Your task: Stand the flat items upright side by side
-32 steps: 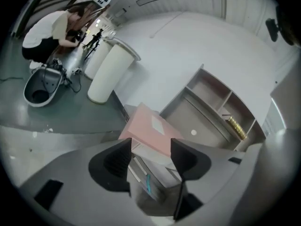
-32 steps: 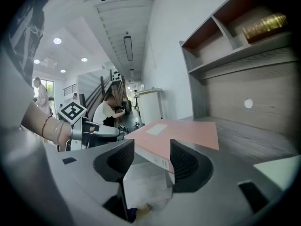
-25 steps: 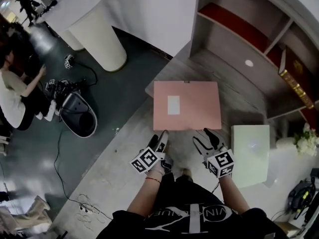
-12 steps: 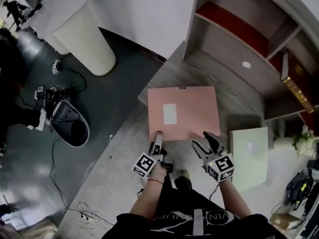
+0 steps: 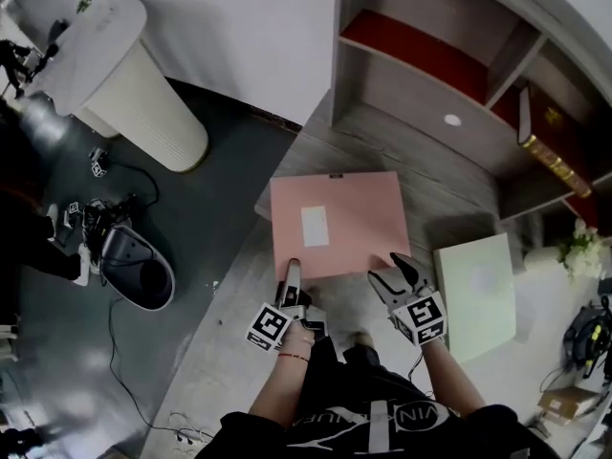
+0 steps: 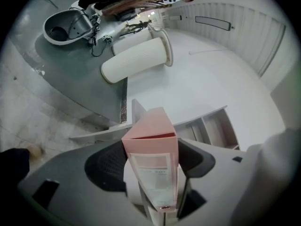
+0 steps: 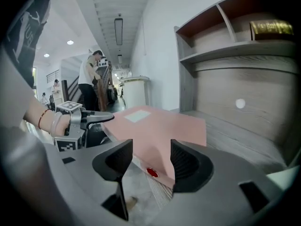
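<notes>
A flat pink folder [image 5: 337, 223] with a white label lies on the wooden shelf board [image 5: 430, 194]. My left gripper [image 5: 291, 275], rolled onto its side, is at the folder's near left edge. In the left gripper view the folder's spine [image 6: 151, 140] fills the gap between the jaws. They have just been closing and both pads touch it, so my left gripper [image 6: 150, 160] is shut on it. My right gripper [image 5: 395, 268] is at the near right corner. It stands open [image 7: 149, 157], the folder's corner [image 7: 160, 126] just beyond its pads.
A pale green flat item [image 5: 476, 293] lies to the right of the folder. A shelf unit [image 5: 421, 75] stands behind it, with a dark book [image 5: 547, 146] leaning in a compartment. A white round stand [image 5: 134, 94] and cables are on the dark floor at left.
My left gripper has rolled onto its side and moved forward onto the folder's near left edge. The right gripper has crept up to the near right corner.
</notes>
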